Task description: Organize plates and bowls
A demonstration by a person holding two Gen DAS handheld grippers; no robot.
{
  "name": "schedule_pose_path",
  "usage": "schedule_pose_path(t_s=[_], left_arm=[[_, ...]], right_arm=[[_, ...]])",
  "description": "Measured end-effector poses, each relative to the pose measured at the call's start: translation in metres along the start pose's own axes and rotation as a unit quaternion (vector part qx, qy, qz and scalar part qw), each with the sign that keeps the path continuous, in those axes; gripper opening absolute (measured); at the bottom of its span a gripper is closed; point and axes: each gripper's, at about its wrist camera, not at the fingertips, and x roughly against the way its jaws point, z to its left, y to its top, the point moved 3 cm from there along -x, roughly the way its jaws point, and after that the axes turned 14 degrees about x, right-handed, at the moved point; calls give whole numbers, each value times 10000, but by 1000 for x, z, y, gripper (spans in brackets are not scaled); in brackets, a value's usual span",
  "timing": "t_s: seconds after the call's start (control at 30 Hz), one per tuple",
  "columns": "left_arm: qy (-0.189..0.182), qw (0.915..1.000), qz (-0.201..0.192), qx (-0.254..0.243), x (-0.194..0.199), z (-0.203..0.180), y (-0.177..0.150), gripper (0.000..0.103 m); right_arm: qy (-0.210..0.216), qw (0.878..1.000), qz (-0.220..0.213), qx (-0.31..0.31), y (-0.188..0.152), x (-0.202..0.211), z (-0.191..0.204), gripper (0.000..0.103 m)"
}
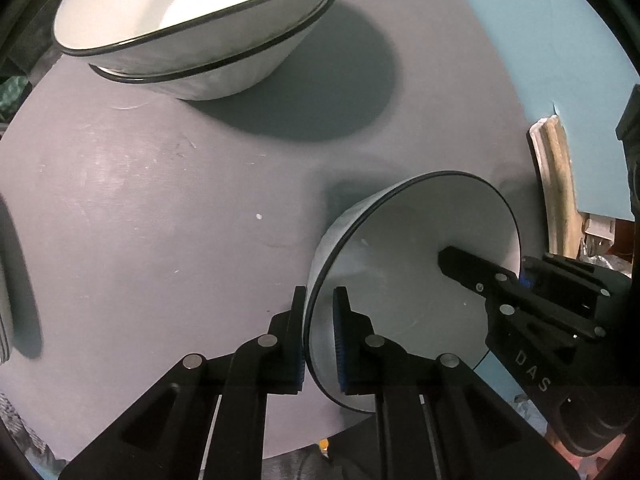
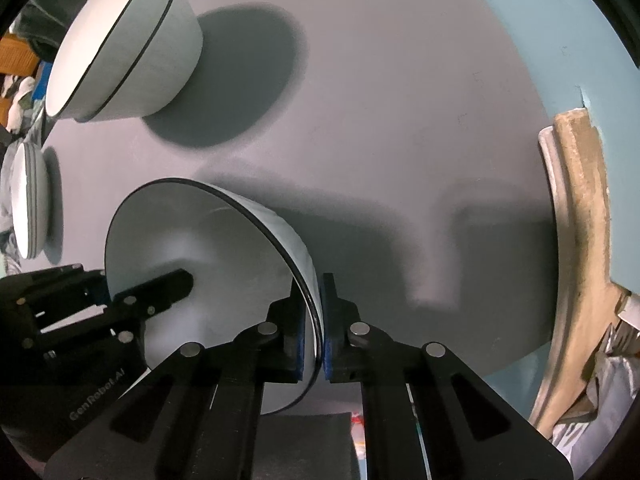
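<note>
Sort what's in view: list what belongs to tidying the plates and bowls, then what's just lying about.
Belongs to the job:
- held bowl, both grippers' jaws clamped on its rim: left gripper, right gripper
- two stacked bowls
- stack of plates

Lying about:
- grey round table
- beige moulding

Three white bowls with black rims: one single bowl (image 2: 208, 256) and a nested pair (image 2: 120, 40). At the table's (image 2: 400, 120) far left edge is a small stack of plates (image 2: 28, 204); how many, I can't tell. Two grippers.
</note>
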Motion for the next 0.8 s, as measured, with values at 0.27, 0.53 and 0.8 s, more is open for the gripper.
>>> schedule_pose_path(t_s=[0.27, 0.53, 0.8], left_arm=[[-24, 10000, -64, 59, 3, -23, 3, 11], [-157, 9997, -136, 162, 28, -23, 12, 11], [-308, 9987, -313, 248, 55, -27, 28, 11]], right_arm=[[-20, 10000, -45, 58, 15, 15, 3, 7], [-116, 9997, -133, 171, 17, 44, 7, 7], [-160, 9993, -214, 280, 26, 59, 6, 7]])
